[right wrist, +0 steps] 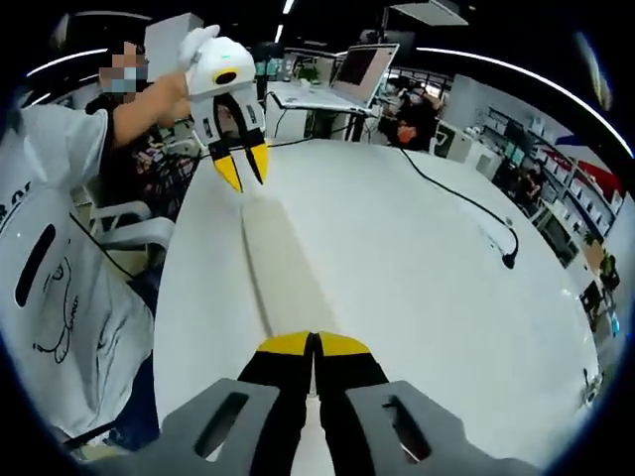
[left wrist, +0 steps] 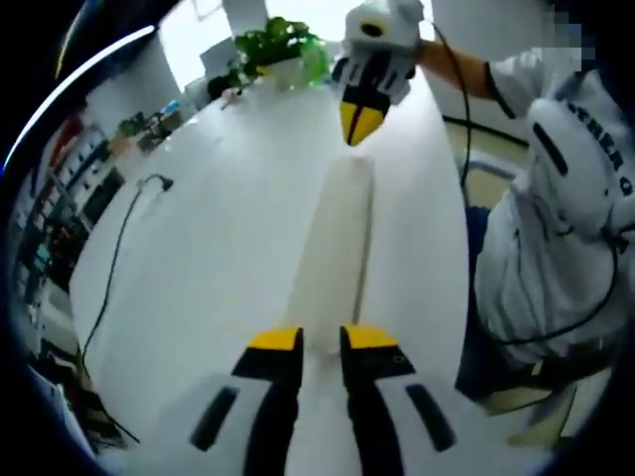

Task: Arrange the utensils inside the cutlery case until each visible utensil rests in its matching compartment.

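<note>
Because the long white cutlery case (left wrist: 337, 248) is as pale as the bench (left wrist: 218, 278) beneath it, I can barely read its edges, and I see no utensil or compartment on it. Nearest in the left gripper view, my left gripper (left wrist: 320, 340) has its jaws narrowly apart, with the near end of the case lying in the gap between them. I judge they hold nothing yet. In the right gripper view, my right gripper (right wrist: 314, 344) has its yellow tips pressed together right at the other end of the case. Whether they pinch its edge I cannot tell.

So the case runs lengthwise between my two grippers, one at each end. Beyond it, a black cable (left wrist: 119, 248) trails over the bench on the left, and a green plant (left wrist: 278, 45) stands at the far edge.

My worry is the grip. A thin pinch at one end could let the case slide or twist. If it is closed, lifting unevenly could tip loose utensils inside or spill them off the bench.
</note>
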Available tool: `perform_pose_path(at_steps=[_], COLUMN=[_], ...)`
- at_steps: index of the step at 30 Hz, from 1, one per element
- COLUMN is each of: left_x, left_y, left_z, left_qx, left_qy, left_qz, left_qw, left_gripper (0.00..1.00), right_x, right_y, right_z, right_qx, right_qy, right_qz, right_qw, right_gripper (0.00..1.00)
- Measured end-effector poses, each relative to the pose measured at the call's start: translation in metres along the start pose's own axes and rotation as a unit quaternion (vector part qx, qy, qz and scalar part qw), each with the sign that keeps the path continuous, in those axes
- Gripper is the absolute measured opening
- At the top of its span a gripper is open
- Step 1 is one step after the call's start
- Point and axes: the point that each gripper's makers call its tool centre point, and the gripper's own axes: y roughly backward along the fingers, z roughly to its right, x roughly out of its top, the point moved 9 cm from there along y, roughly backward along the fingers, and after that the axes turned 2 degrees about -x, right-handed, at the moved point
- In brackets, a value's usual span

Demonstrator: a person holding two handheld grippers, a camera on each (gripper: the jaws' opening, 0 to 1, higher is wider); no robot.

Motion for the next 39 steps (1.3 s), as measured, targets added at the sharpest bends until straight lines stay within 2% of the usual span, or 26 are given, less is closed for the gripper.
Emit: perform_pose_path(at_steps=[3, 5, 6, 10, 14, 16, 18, 21, 23, 25, 26, 27, 28, 29, 30, 31, 32, 34, 36, 37, 38, 39], left_x=[0.004, 0.004, 0.004, 0.006, 0.009, 0.01, 0.01, 0.009, 0.009, 0.007, 0.005, 0.006, 0.006, 0.007, 0.009, 0.006, 0.01, 0.013, 0.014, 0.014, 0.014, 0.015], left_y=[0.0, 0.001, 0.0, -0.005, -0.007, -0.008, -0.012, -0.017, -0.02, -0.024, -0.026, -0.026, -0.027, -0.028, -0.029, -0.033, -0.035, -0.038, -0.042, -0.044, -0.044, -0.045], left_z=[-0.001, -0.003, -0.004, -0.008, -0.013, -0.011, -0.009, -0.009, -0.012, -0.016, -0.016, -0.016, -0.017, -0.016, -0.017, -0.014, -0.013, -0.013, -0.015, -0.02, -0.019, -0.025], left_qx=[0.0, -0.003, -0.001, -0.009, -0.004, -0.017, -0.027, -0.035, -0.042, -0.045, -0.053, -0.066, -0.067, -0.074, -0.077, -0.089, -0.087, -0.09, -0.095, -0.09, -0.112, -0.125], left_qy=[-0.012, -0.028, -0.03, -0.037, -0.034, -0.031, -0.039, -0.051, -0.055, -0.053, -0.055, -0.048, -0.054, -0.056, -0.067, -0.075, -0.079, -0.068, -0.058, -0.055, -0.003, -0.012], left_qz=[-0.014, -0.038, -0.049, -0.064, -0.074, -0.073, -0.087, -0.102, -0.104, -0.111, -0.12, -0.114, -0.115, -0.118, -0.122, -0.147, -0.146, -0.159, -0.164, -0.165, -0.173, -0.172], left_qw=[0.9998, 0.9989, 0.9983, 0.9972, 0.9967, 0.9967, 0.995, 0.9929, 0.9921, 0.9913, 0.9899, 0.9901, 0.9896, 0.9887, 0.9873, 0.9822, 0.9823, 0.9808, 0.9801, 0.9806, 0.9785, 0.9771], left_gripper=[0.16, 0.16, 0.16, 0.16, 0.16, 0.15, 0.15, 0.15, 0.15, 0.15, 0.14, 0.1, 0.1, 0.08, 0.07, 0.08, 0.07, 0.07, 0.05, 0.01, 0.01, 0.01], right_x=[0.001, 0.001, 0.002, 0.006, 0.011, 0.012, 0.012, 0.015, 0.015, 0.012, 0.011, 0.008, 0.004, -0.004, -0.012, -0.005, -0.004, 0.004, 0.008, 0.009, 0.01, 0.009], right_y=[-0.003, -0.003, -0.005, -0.005, -0.007, -0.01, -0.012, -0.014, -0.016, -0.019, -0.021, -0.025, -0.03, -0.035, -0.037, -0.032, -0.033, -0.036, -0.04, -0.042, -0.043, -0.044], right_z=[-0.001, 0.0, 0.0, 0.002, 0.002, 0.001, 0.001, 0.001, 0.003, 0.005, 0.006, 0.008, 0.009, 0.009, 0.008, 0.01, 0.011, 0.004, 0.001, 0.001, 0.005, 0.008], right_qx=[0.019, 0.026, 0.025, 0.031, 0.053, 0.06, 0.062, 0.075, 0.078, 0.079, 0.08, 0.083, 0.086, 0.096, 0.091, 0.109, 0.106, 0.091, 0.096, 0.101, 0.114, 0.125], right_qy=[0.016, 0.031, 0.033, 0.053, 0.062, 0.066, 0.073, 0.085, 0.08, 0.084, 0.084, 0.081, 0.081, 0.092, 0.084, 0.12, 0.138, 0.154, 0.177, 0.172, 0.163, 0.146], right_qz=[-0.03, -0.056, -0.058, -0.077, -0.089, -0.094, -0.1, -0.086, -0.088, -0.095, -0.099, -0.105, -0.116, -0.142, -0.152, -0.14, -0.149, -0.181, -0.209, -0.216, -0.221, -0.222], right_qw=[0.9992, 0.9976, 0.9975, 0.9952, 0.9927, 0.9916, 0.9903, 0.9898, 0.9899, 0.9889, 0.9883, 0.9876, 0.9862, 0.9809, 0.9807, 0.9767, 0.9734, 0.9671, 0.957, 0.9559, 0.9549, 0.9559], right_gripper=[0.0, 0.0, 0.0, 0.0, 0.0, 0.0, 0.0, 0.0, 0.0, 0.0, 0.0, 0.0, 0.0, 0.0, 0.0, 0.0, 0.0, 0.0, 0.0, 0.0, 0.0, 0.0])
